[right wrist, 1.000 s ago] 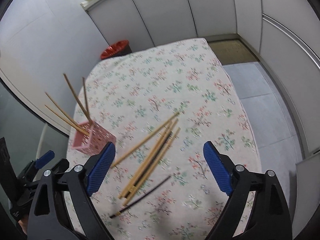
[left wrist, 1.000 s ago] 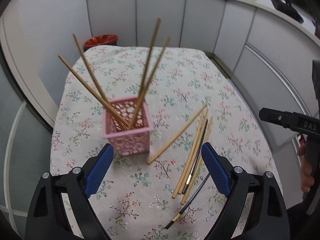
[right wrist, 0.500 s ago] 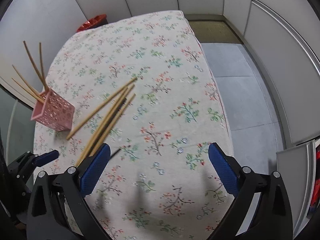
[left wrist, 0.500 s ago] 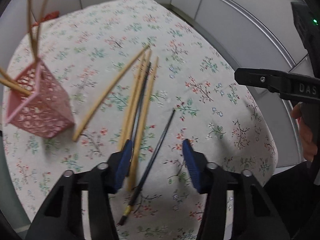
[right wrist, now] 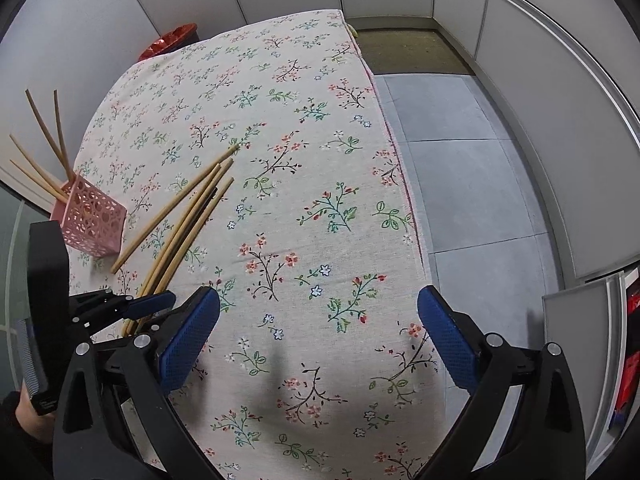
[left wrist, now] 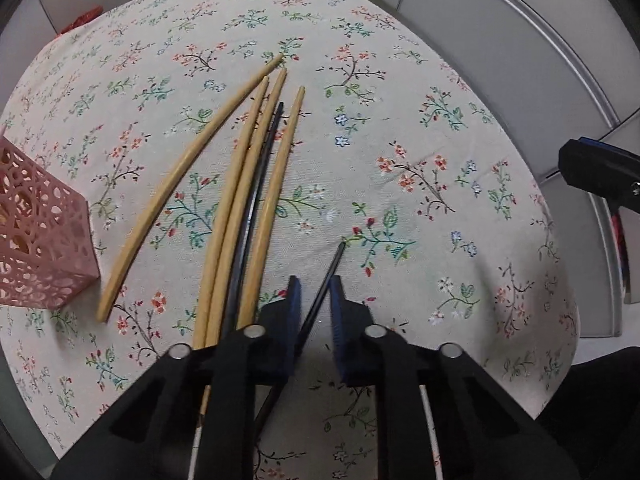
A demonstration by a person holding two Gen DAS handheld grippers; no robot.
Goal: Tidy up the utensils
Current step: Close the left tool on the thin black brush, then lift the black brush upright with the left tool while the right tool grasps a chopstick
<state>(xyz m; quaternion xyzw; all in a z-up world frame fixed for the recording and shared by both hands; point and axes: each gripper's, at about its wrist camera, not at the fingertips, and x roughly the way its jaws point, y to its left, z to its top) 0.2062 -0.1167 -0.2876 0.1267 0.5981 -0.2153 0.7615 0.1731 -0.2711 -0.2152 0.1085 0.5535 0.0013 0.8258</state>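
Left wrist view: a thin black chopstick [left wrist: 320,292] lies on the floral tablecloth [left wrist: 400,120] and runs up between the blue pads of the left gripper [left wrist: 314,304], whose jaws have just been closing and now stand nearly together with the stick caught between them; the pads look to be pinching it, though the actual contact is hard to make out. Just to its left lies a bundle of bamboo chopsticks [left wrist: 240,200] with a second black chopstick [left wrist: 256,192] among them, and one more bamboo chopstick [left wrist: 168,196] angles off toward the pink lattice holder [left wrist: 44,240], which stands near the cloth's left edge with several sticks already upright in it. The step in hand seems to be picking up the loose black stick; the next move would call for lifting it clear of the bundle, tipping it upright and carrying it over the holder's open top. The left gripper points steeply down at the table. The right gripper [right wrist: 318,332] hovers wide apart over bare cloth, holding nothing.
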